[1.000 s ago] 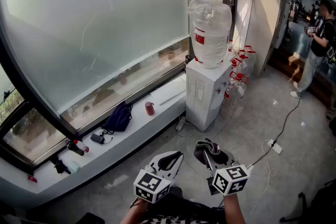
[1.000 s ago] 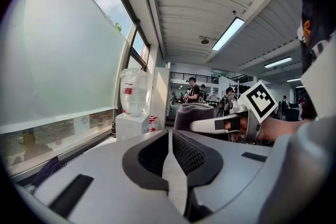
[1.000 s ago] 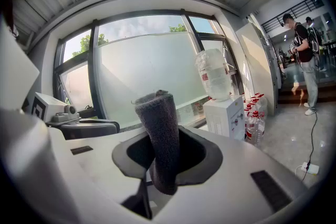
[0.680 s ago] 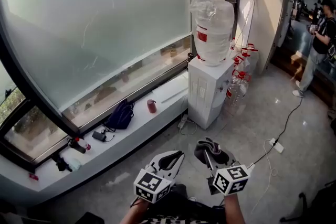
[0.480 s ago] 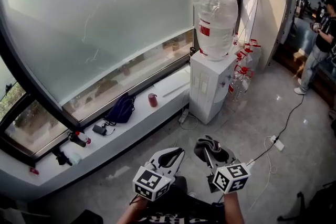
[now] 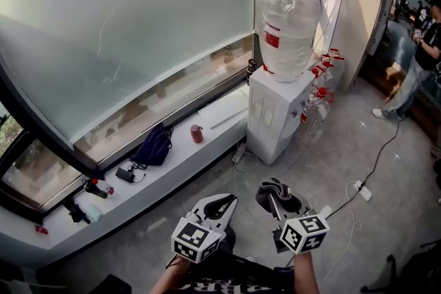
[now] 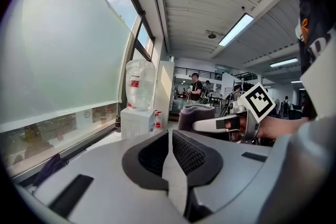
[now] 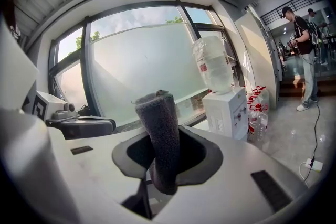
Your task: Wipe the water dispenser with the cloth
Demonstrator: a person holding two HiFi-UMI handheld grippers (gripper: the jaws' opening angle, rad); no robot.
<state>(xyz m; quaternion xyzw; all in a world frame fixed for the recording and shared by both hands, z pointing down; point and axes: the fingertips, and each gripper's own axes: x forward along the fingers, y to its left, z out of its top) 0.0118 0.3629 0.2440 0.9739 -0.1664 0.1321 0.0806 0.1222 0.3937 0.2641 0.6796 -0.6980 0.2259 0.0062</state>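
Note:
The white water dispenser [image 6: 274, 113] stands against the window ledge with a large clear bottle [image 6: 286, 17] on top. It is well ahead of both grippers. My right gripper [image 6: 278, 196] is shut on a rolled grey cloth [image 6: 274, 191], which stands up between its jaws [image 8: 160, 131]. My left gripper [image 6: 222, 202] is beside it on the left, shut and holding nothing; its dark pads [image 7: 186, 152] meet. The dispenser [image 8: 227, 112] shows to the right of the cloth in the right gripper view. It appears small and far off [image 7: 137, 122] in the left gripper view.
Spare water bottles [image 6: 318, 98] with red caps crowd the dispenser's right side. On the white ledge [image 6: 172, 162] lie a dark bag [image 6: 153, 147], a red cup [image 6: 196, 133] and small items. A power strip [image 6: 363, 191] and its cable lie on the floor. A person [image 6: 422, 51] stands far right.
The head view has shifted, so the dispenser sits a little further right and higher in it. Both grippers hold the same pose, the cloth still clamped. The person at the back has stepped slightly.

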